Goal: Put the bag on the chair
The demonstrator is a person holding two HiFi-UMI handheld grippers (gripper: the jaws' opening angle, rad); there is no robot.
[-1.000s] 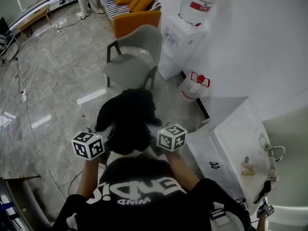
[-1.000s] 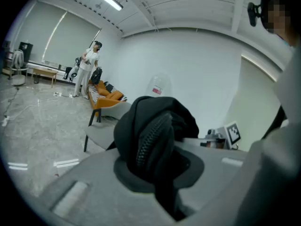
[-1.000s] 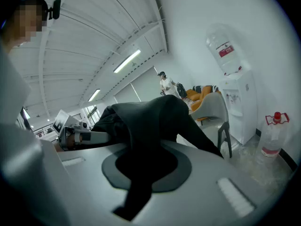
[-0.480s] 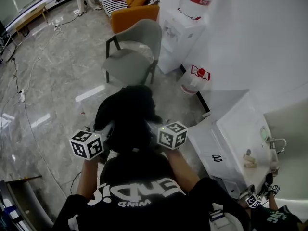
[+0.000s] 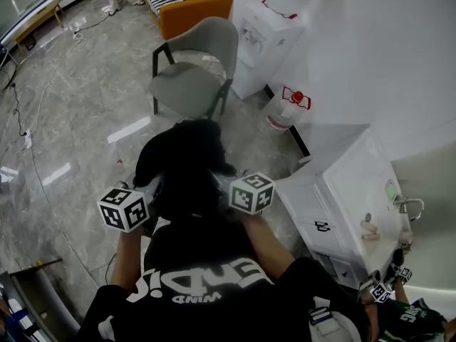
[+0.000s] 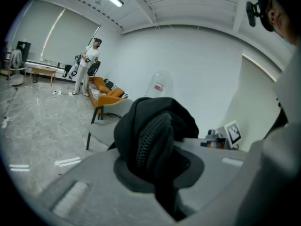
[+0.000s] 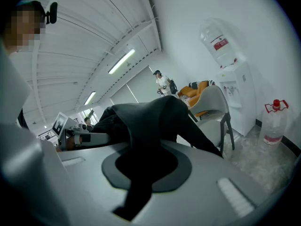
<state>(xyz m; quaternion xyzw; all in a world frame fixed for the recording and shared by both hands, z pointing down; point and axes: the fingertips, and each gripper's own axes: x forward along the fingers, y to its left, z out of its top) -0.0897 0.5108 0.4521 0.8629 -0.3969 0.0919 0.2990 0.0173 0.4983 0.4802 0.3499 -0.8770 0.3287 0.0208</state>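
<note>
A black zippered bag hangs above the floor between my two grippers, just short of the grey chair. My left gripper is shut on the bag's left side. The fabric and zipper bunch up out of its jaws. My right gripper is shut on the bag's right side, and dark cloth drapes from its jaws. The chair stands empty beyond the bag, also in the left gripper view. The fingertips are hidden by the fabric.
A white water dispenser stands to the right of the chair, with a water bottle on the floor beside it. A white cabinet is close on my right. An orange sofa sits behind the chair. A person stands far off.
Both grippers keep their hold on the bag and drift slightly up and left in the head view. Another person with a marked gripper has come into view at the lower right.
</note>
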